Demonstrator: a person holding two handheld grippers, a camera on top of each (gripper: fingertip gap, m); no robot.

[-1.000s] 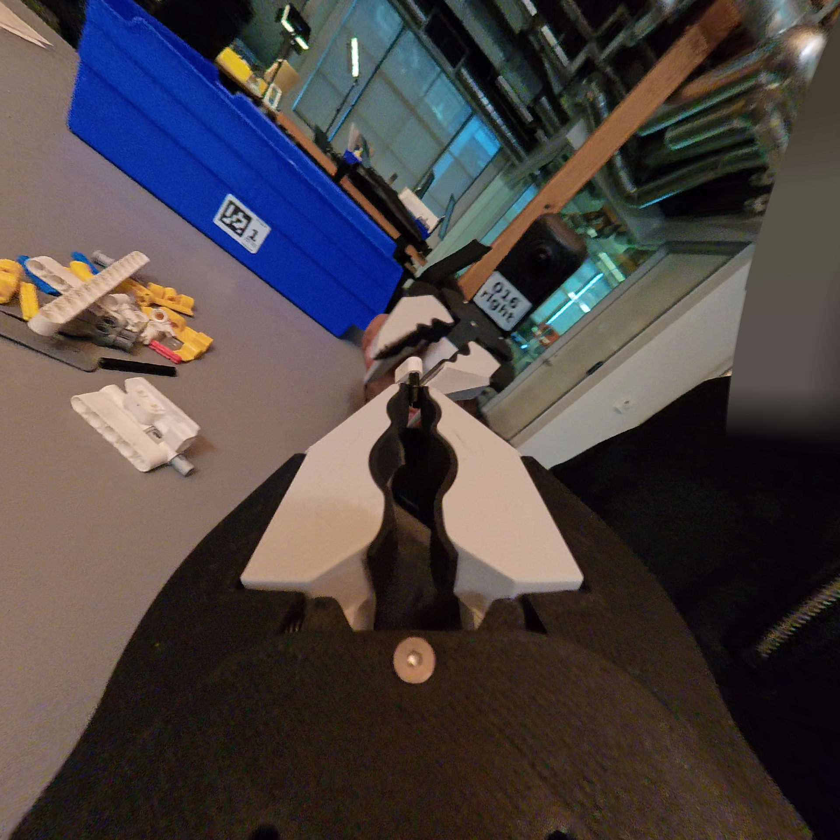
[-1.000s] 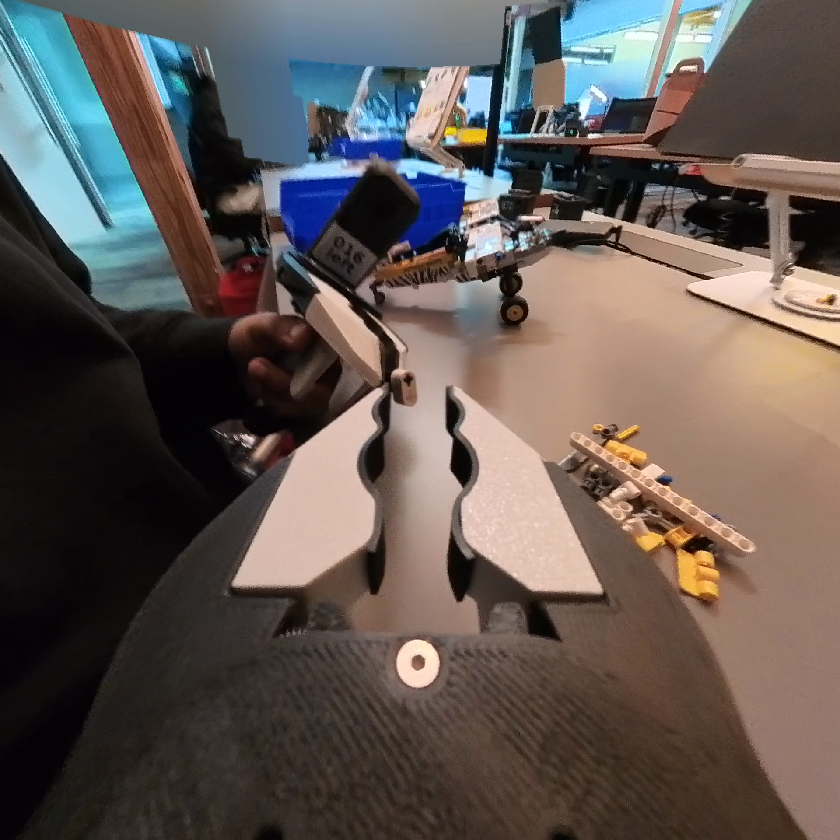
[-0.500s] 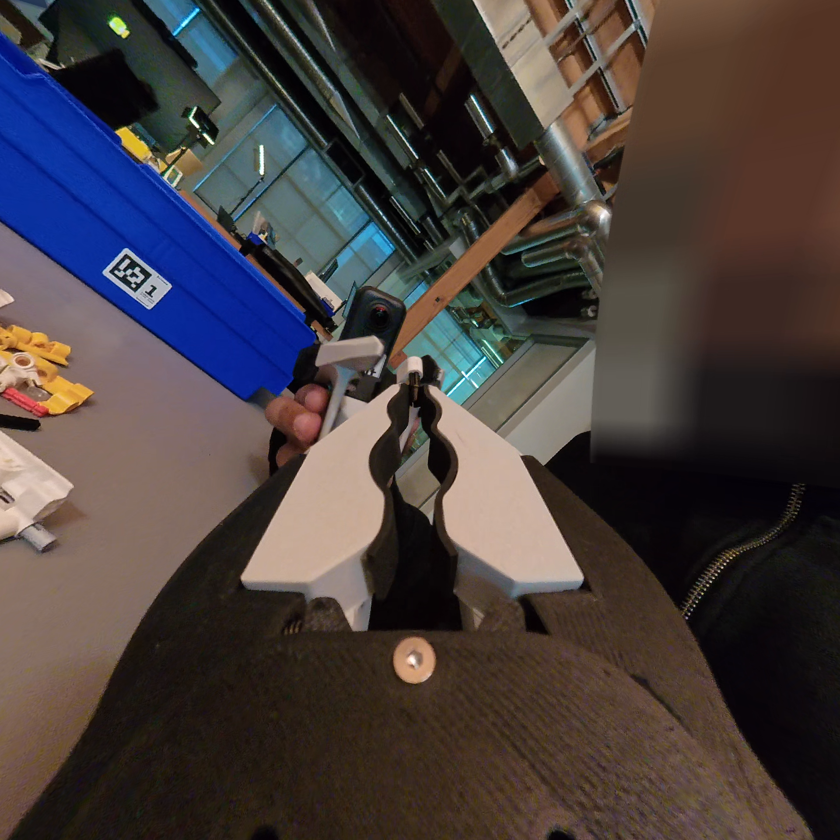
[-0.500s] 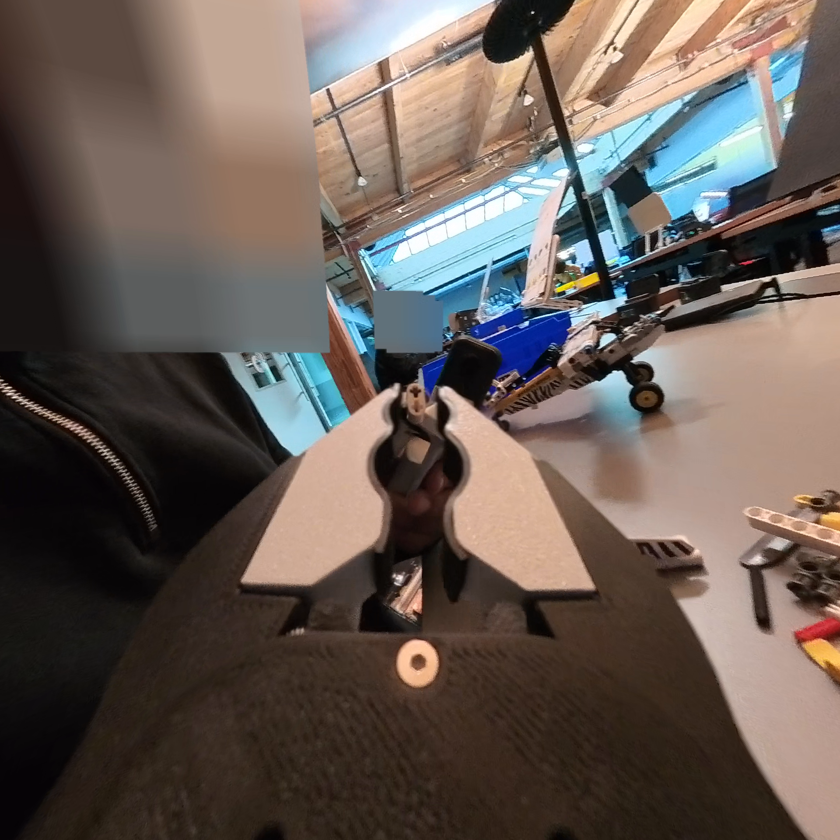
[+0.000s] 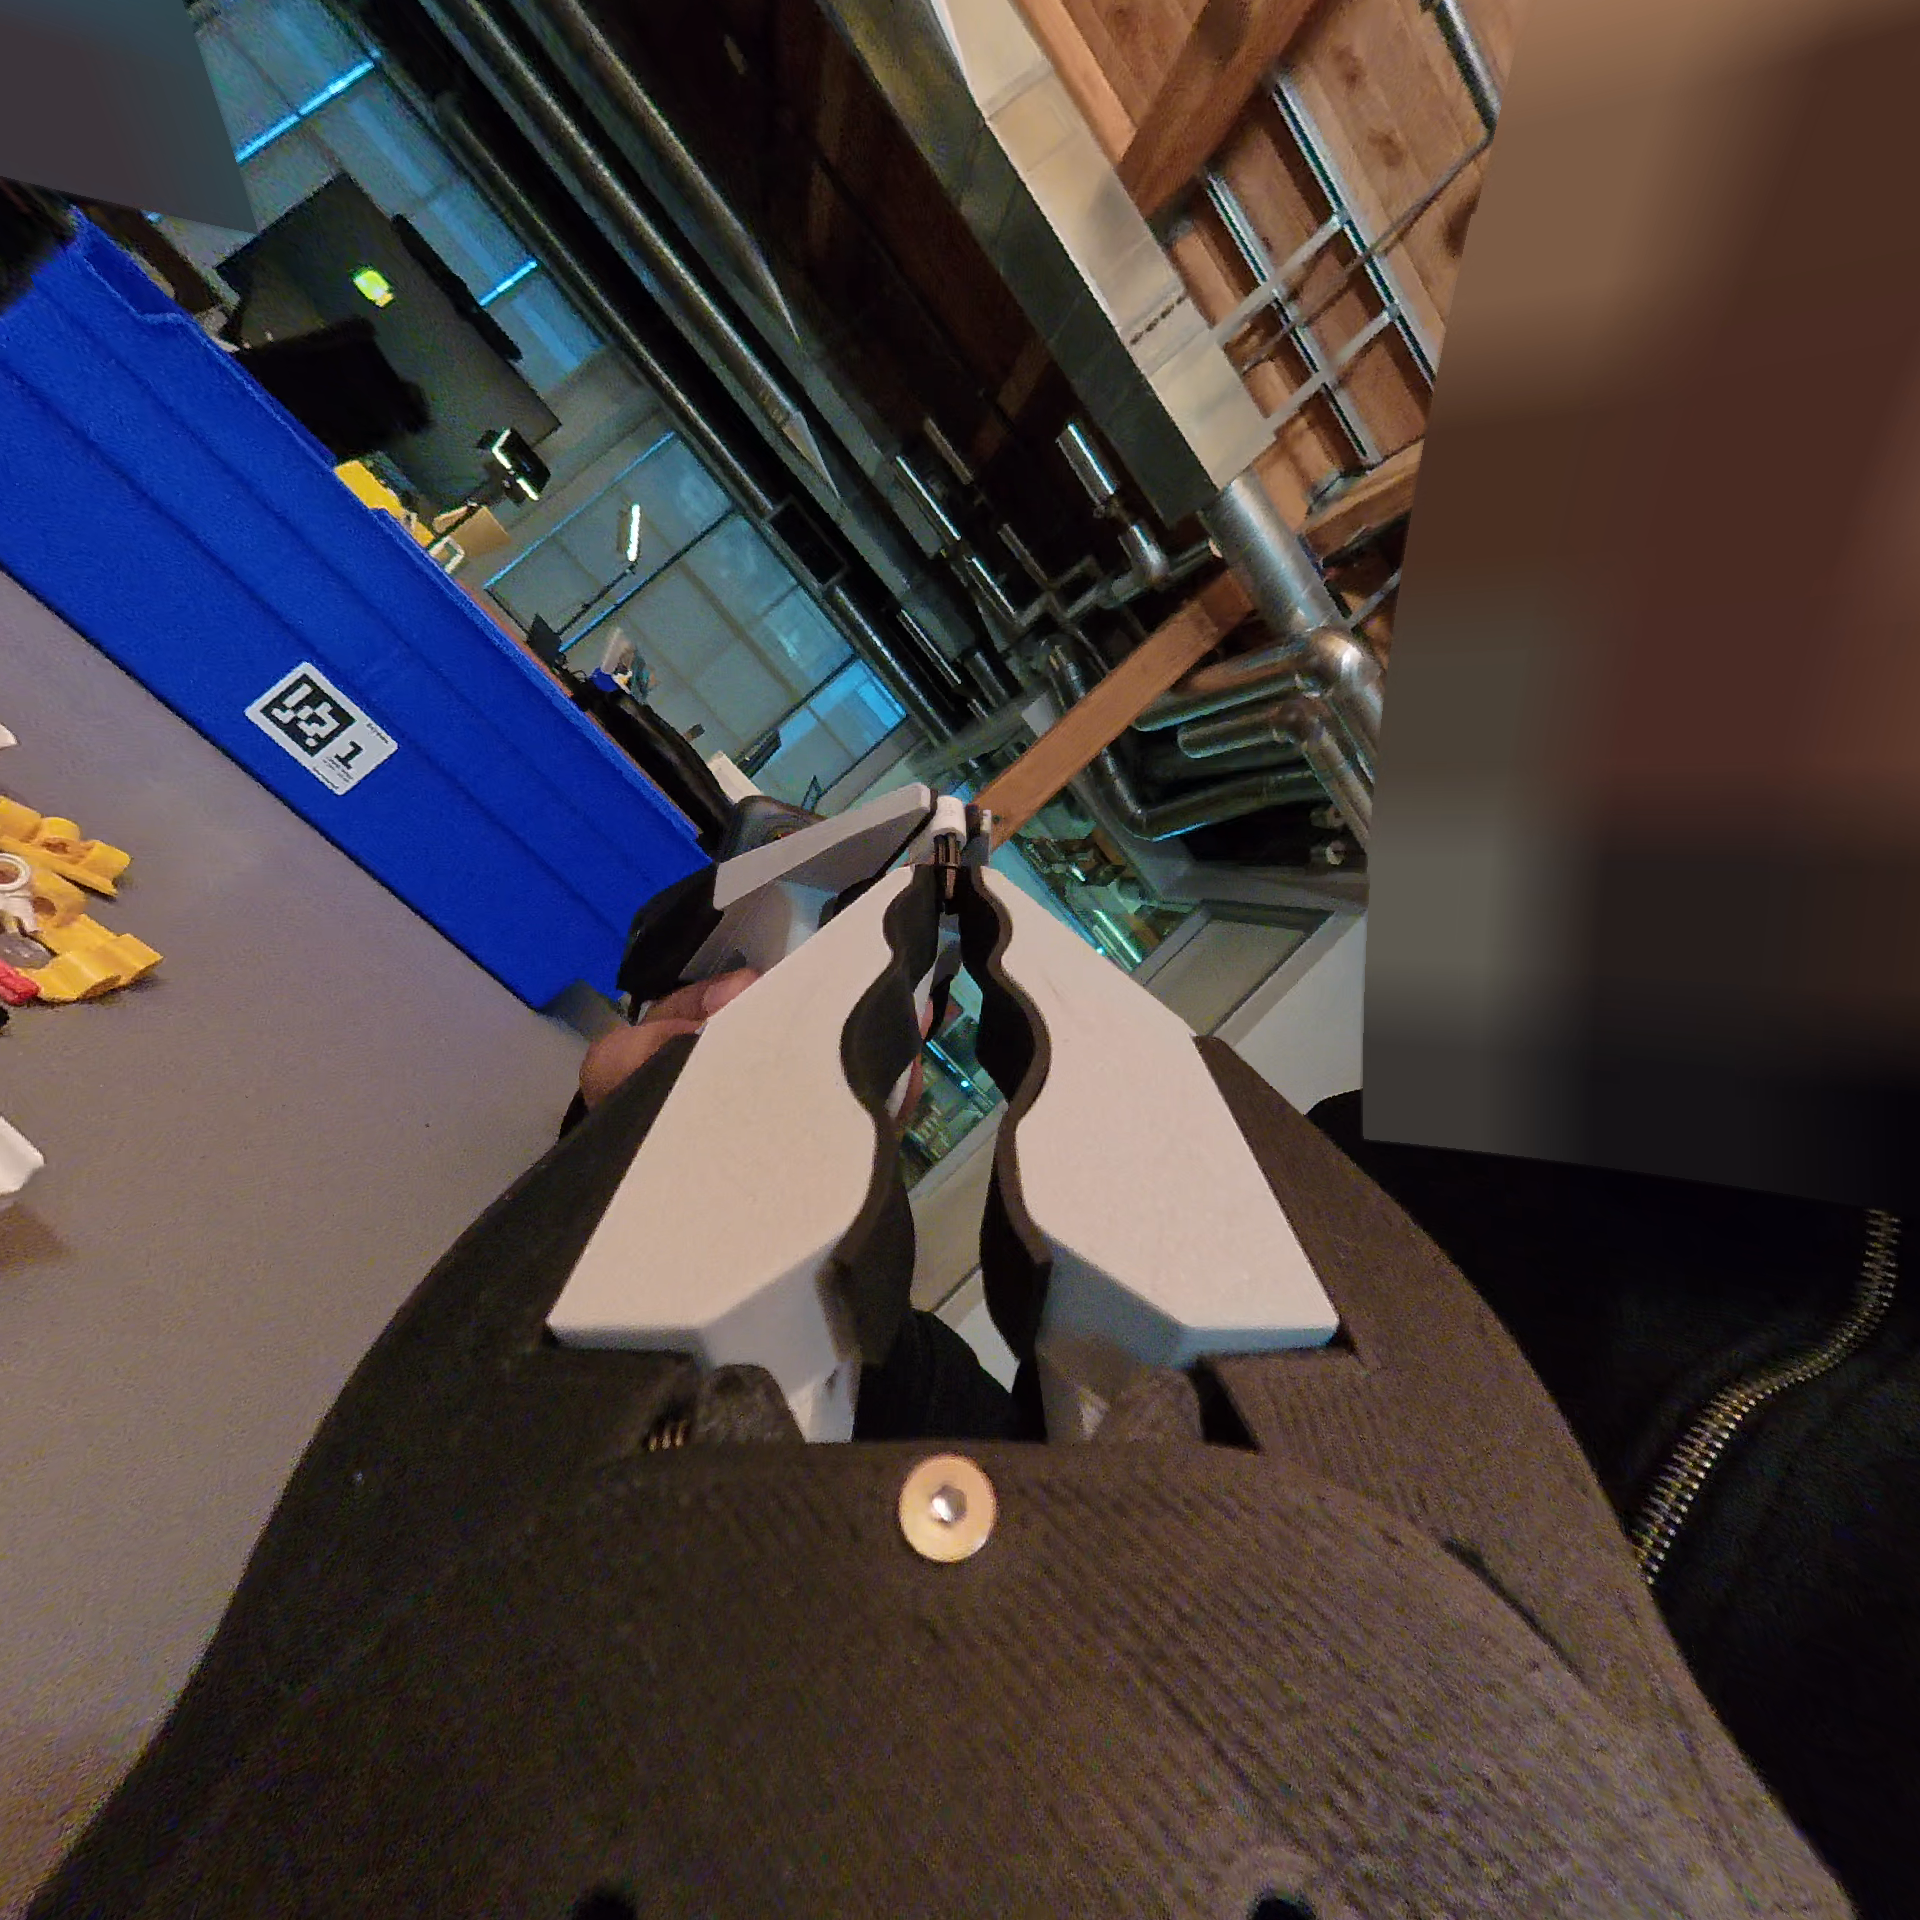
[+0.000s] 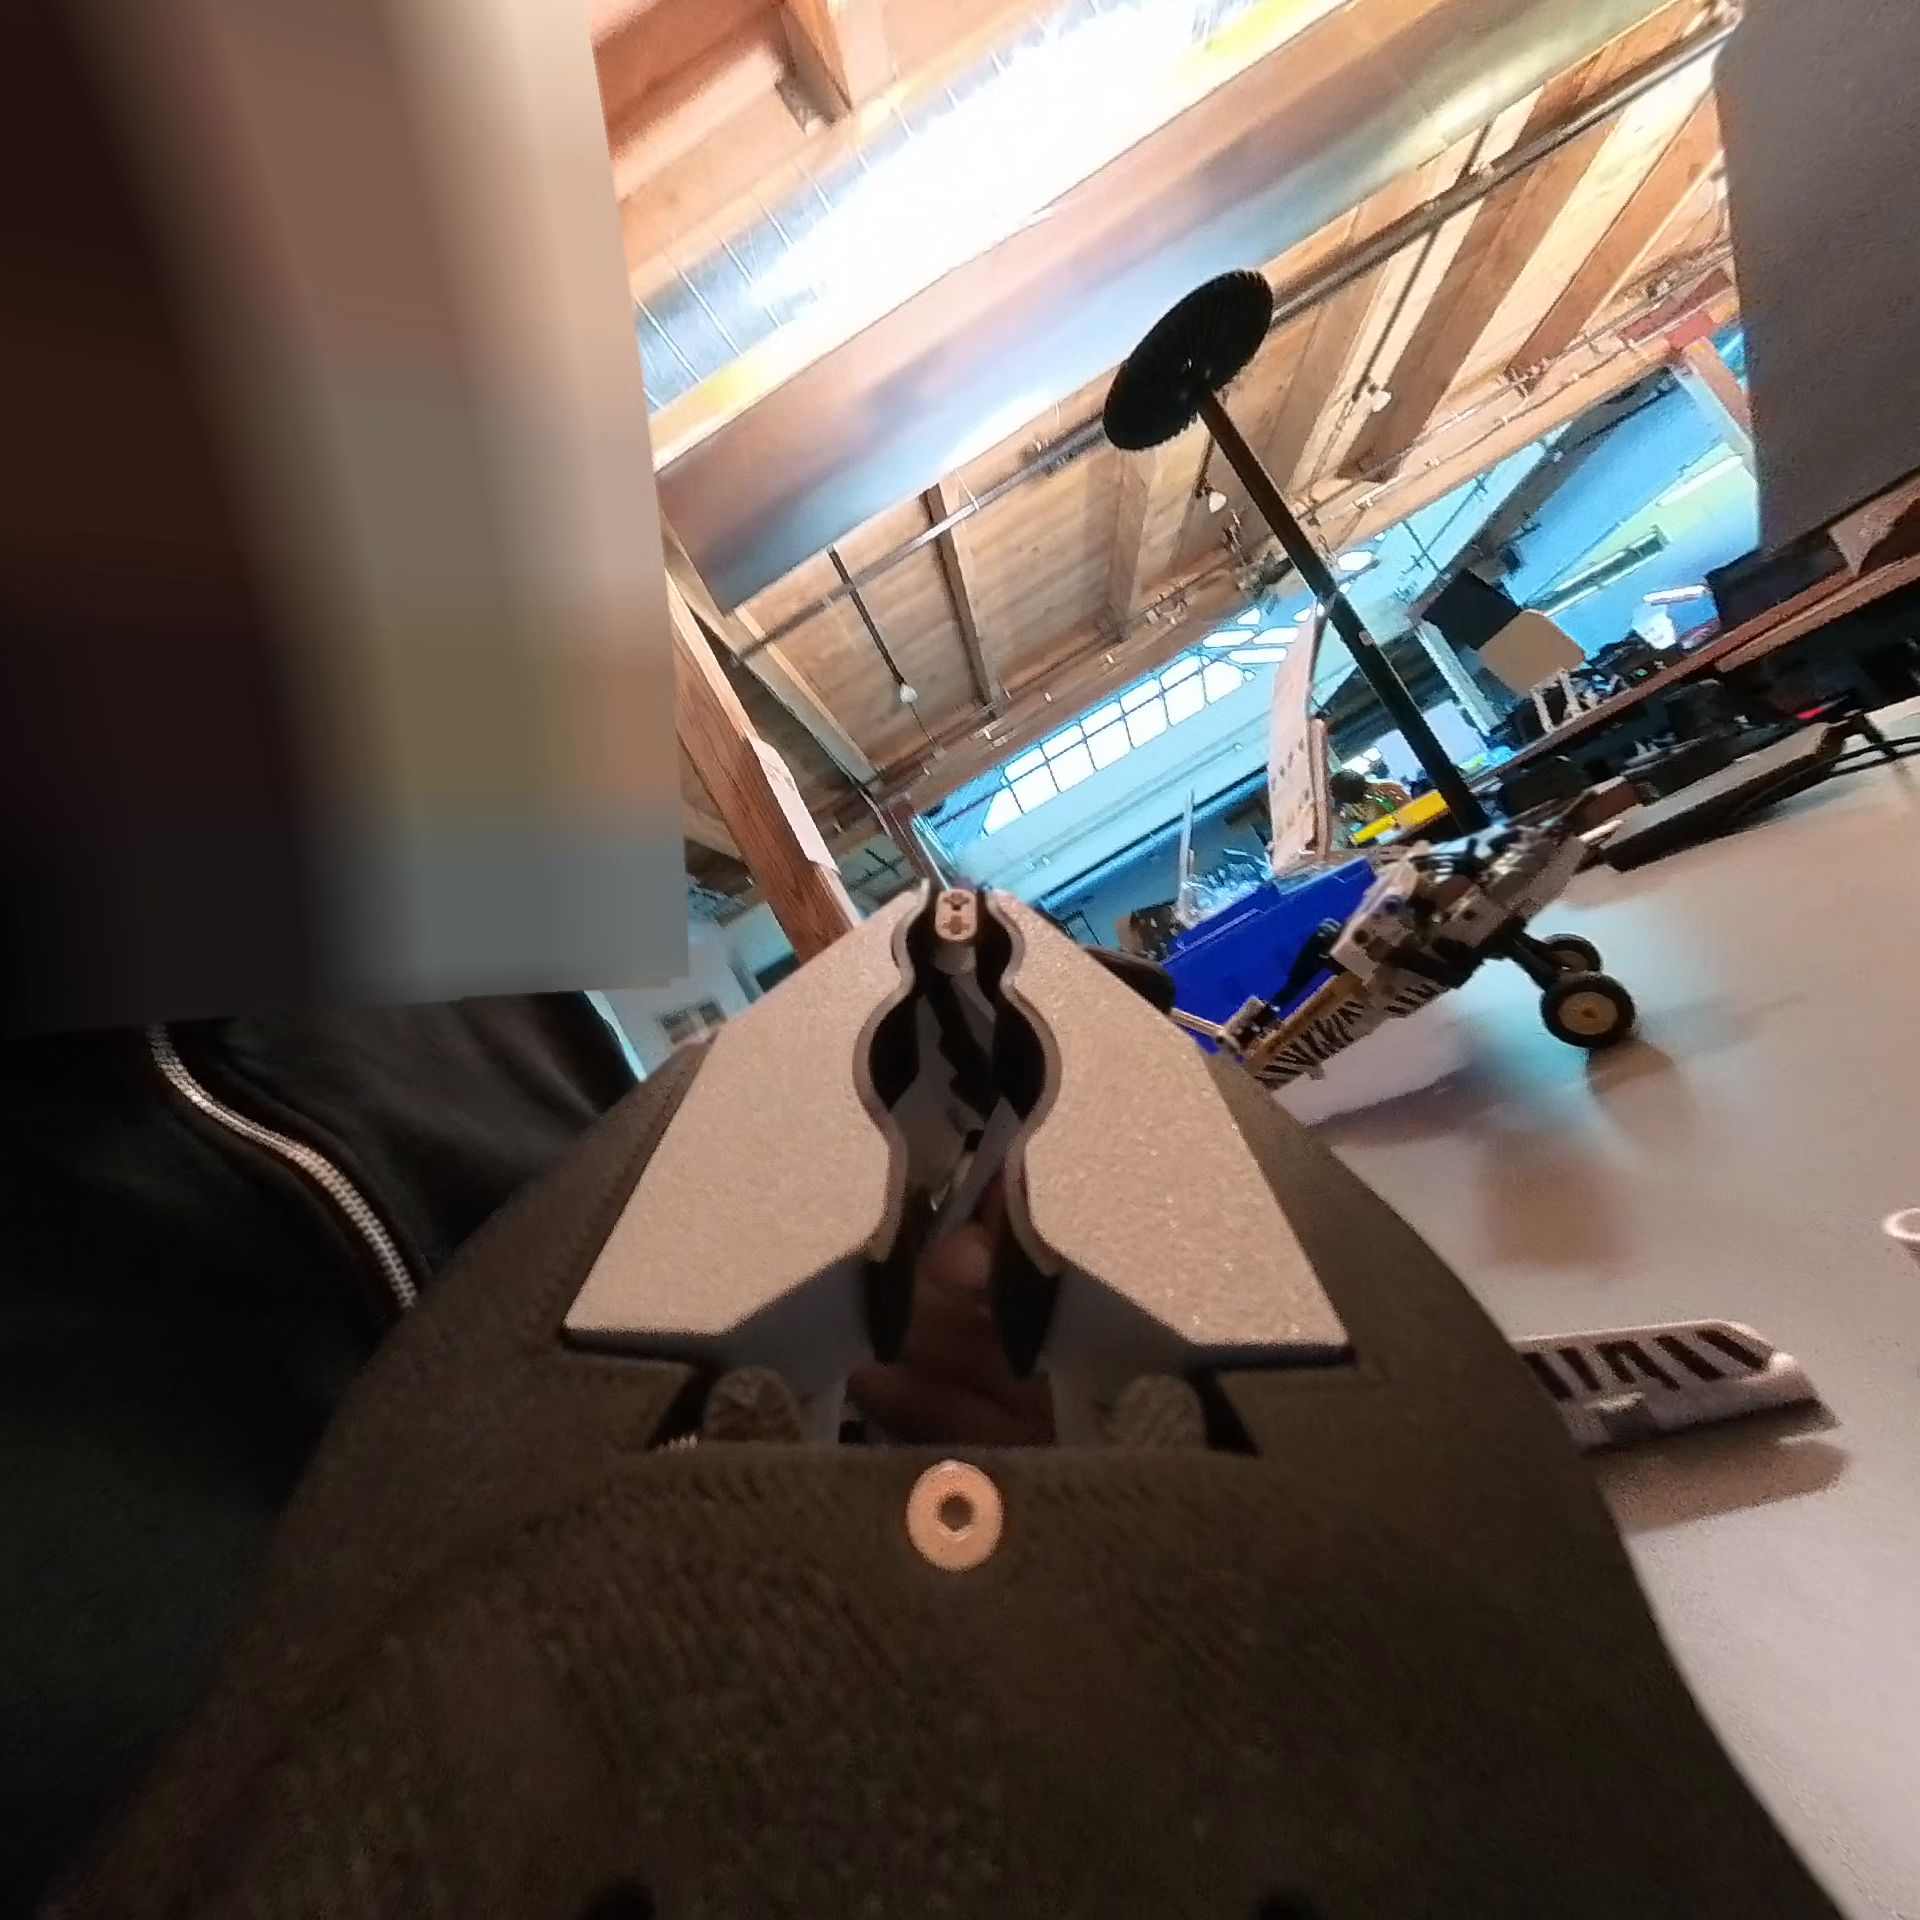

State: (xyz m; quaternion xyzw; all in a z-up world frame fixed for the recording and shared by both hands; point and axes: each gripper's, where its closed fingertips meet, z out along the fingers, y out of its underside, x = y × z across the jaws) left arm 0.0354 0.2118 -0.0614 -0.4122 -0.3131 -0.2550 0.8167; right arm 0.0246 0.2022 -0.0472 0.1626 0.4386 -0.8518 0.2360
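Observation:
Both grippers are raised off the grey table (image 5: pixel 260 1143), tip to tip, close to a person in a black zipped jacket. My left gripper (image 5: pixel 948 883) is shut on a small black pin (image 5: pixel 945 857) that sticks out of a small white connector piece (image 5: pixel 948 816). My right gripper (image 6: pixel 958 920) is shut on that same white connector (image 6: pixel 956 920), pinched at its fingertips. In the left wrist view the right gripper's fingers (image 5: pixel 821 847) come in from the left and clamp the connector just above my left tips. A hand holds the right gripper below them.
A blue bin (image 5: pixel 260 582) stands on the table behind loose yellow parts (image 5: pixel 73 883). In the right wrist view a wheeled brick model (image 6: pixel 1455 935), a striped panel piece (image 6: pixel 1662 1382) and a black stand with a round head (image 6: pixel 1190 358) are to the right.
My right gripper was open beside the white connector and has shut on it. Both grippers have tilted up and toward the person. My left gripper stayed shut on the pin.

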